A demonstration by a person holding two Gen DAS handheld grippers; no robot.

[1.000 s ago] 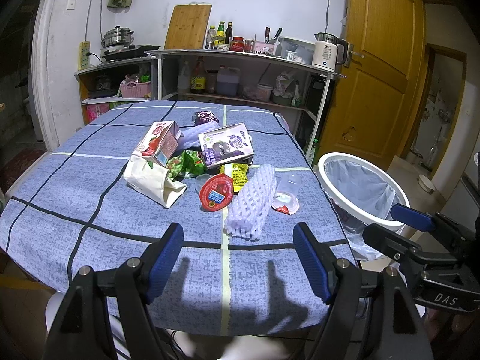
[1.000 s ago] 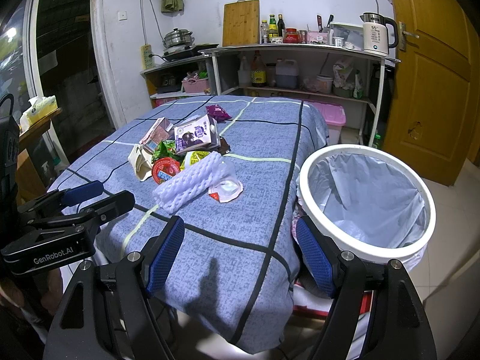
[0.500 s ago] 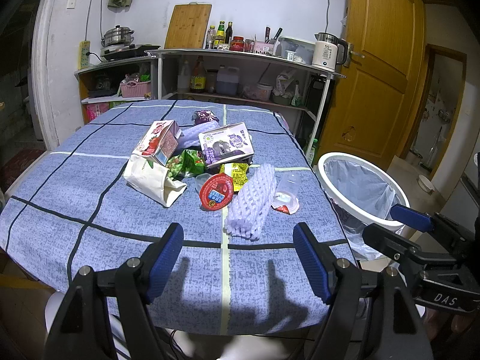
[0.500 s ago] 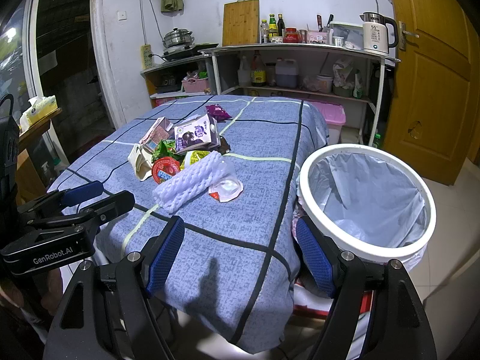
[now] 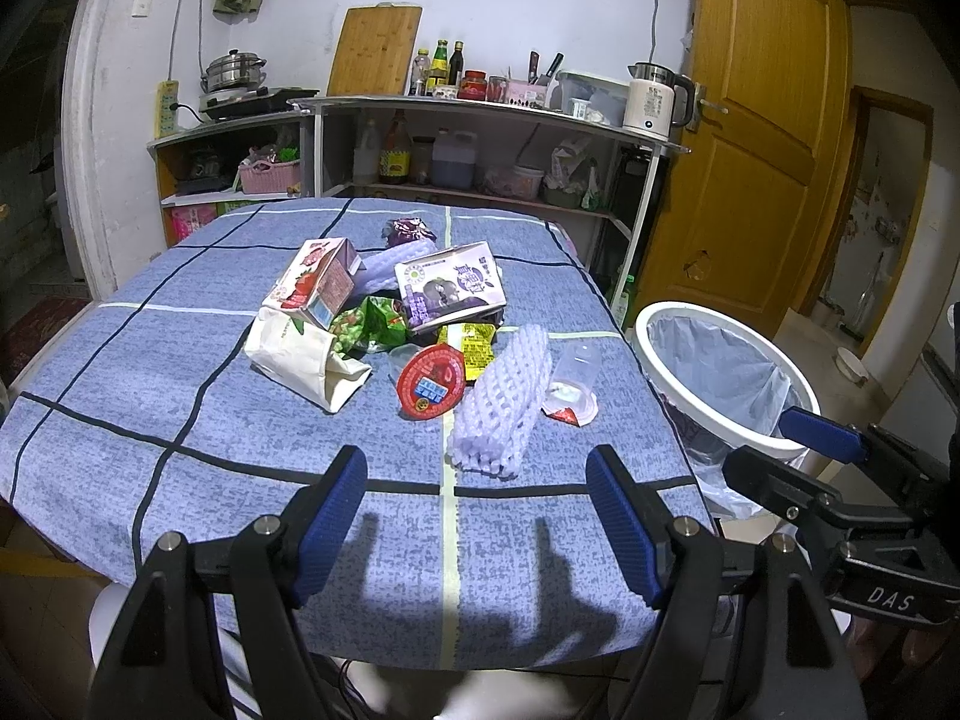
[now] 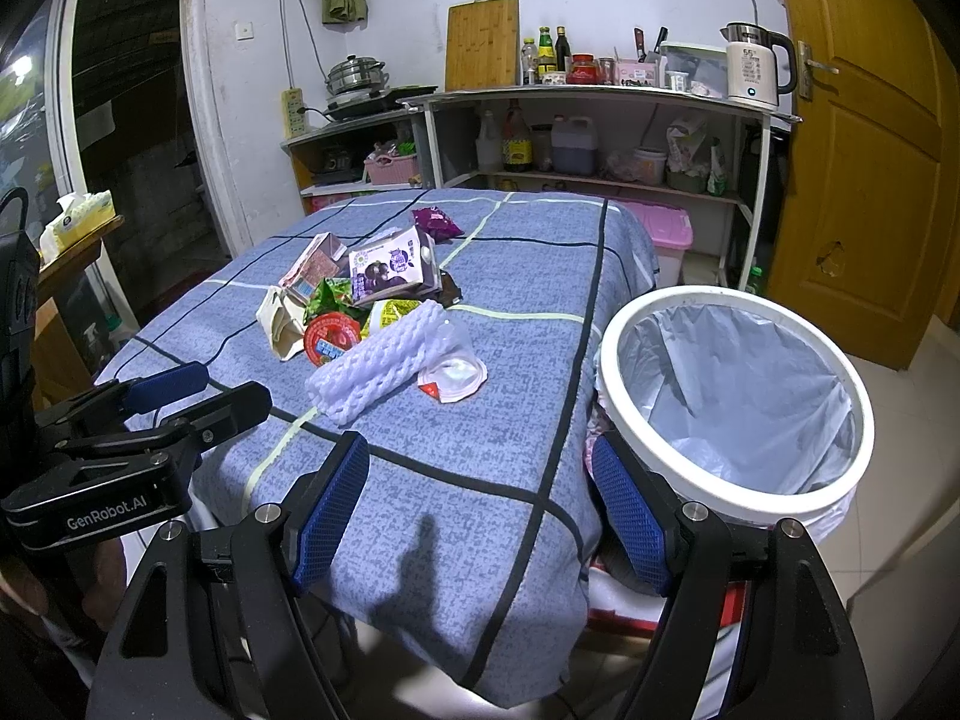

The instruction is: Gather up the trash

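Both grippers gape over bare tablecloth [image 5: 240, 480]; bin [image 6: 612, 360] beside edge.

White letters reading "DAS" are showing on the black body of the right gripper [image 5: 807, 453], at the near right of the left wrist view. "GenRobot.AI" is standing in white on the black body of the left gripper [image 6: 198, 387], at the near left of the right wrist view. The white kettle [image 6: 757, 73] on the far shelf is bearing a small number that seems to read "55". Print on the purple carton [image 5: 450, 285] is staying too small to read.
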